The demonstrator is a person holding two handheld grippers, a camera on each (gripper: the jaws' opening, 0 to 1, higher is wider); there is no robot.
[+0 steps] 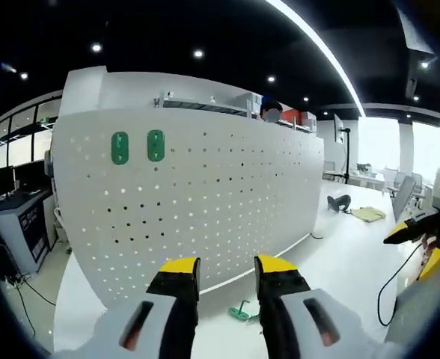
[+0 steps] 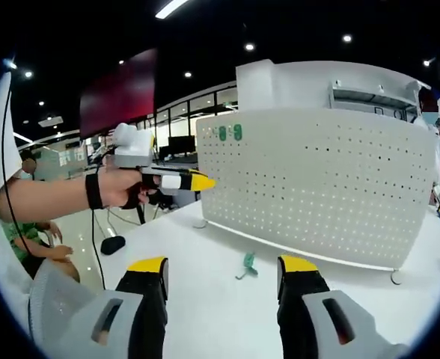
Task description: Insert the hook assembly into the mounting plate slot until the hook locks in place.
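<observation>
Hook (image 2: 247, 262): loose on desk (image 2: 205, 299) before pegboard (image 1: 205, 194) — awaiting pickup.
Left tool (image 1: 226, 273): wide, empty.
Right tool (image 2: 224, 269): wide, aimed at hook.

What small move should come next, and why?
Probably lower the right tool toward the green hook lying on the white table in front of the pegboard. Both tools look open and empty, the left tool too, and the hook sits between the right jaws' line of approach.
</observation>
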